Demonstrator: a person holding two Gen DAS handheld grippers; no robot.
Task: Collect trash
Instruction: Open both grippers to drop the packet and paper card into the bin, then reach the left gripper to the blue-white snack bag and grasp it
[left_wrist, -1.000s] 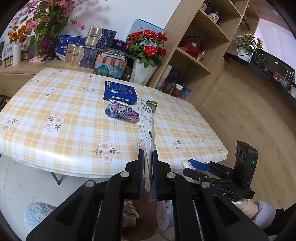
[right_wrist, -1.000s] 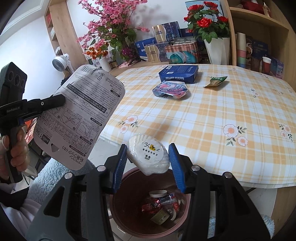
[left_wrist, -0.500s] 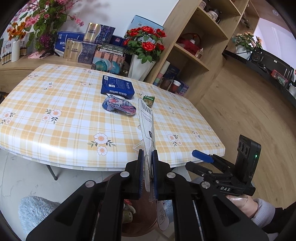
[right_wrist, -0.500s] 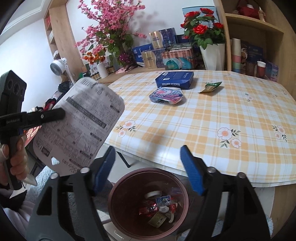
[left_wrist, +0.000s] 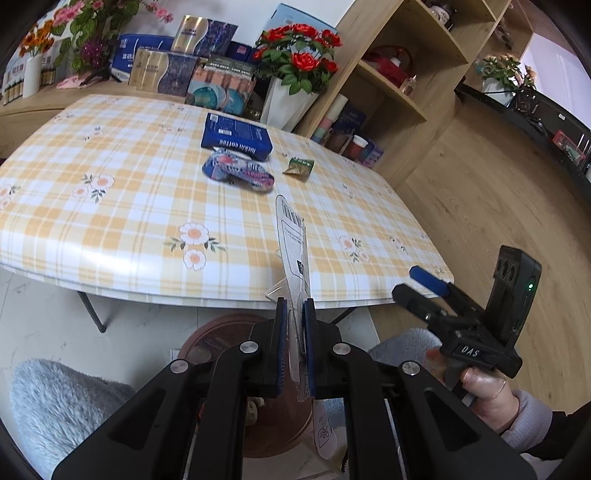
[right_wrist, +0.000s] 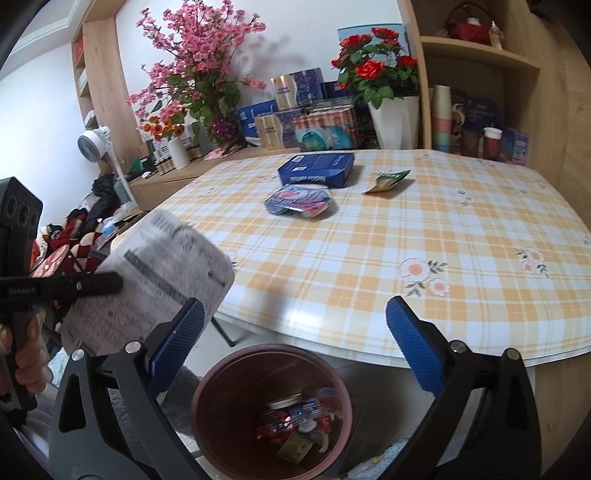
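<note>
Mid-dump: my right gripper (right_wrist: 293, 341) is opening, nothing between its pads, above the bin (right_wrist: 236, 373) at frame bottom. Left gripper (left_wrist: 293, 341) clamps the card packaging (left_wrist: 293, 240); next I centre it over the bin and release

Blue box (left_wrist: 236, 137) on table: white lettering "luckin coffee" along side. Right gripper (left_wrist: 476, 343) body, seen fm left wrist cam: "DAS" in white. Card package (right_wrist: 147, 291) in left gripper: barcode + dense printed text, too blurred to read. Other labels illegible.
</note>
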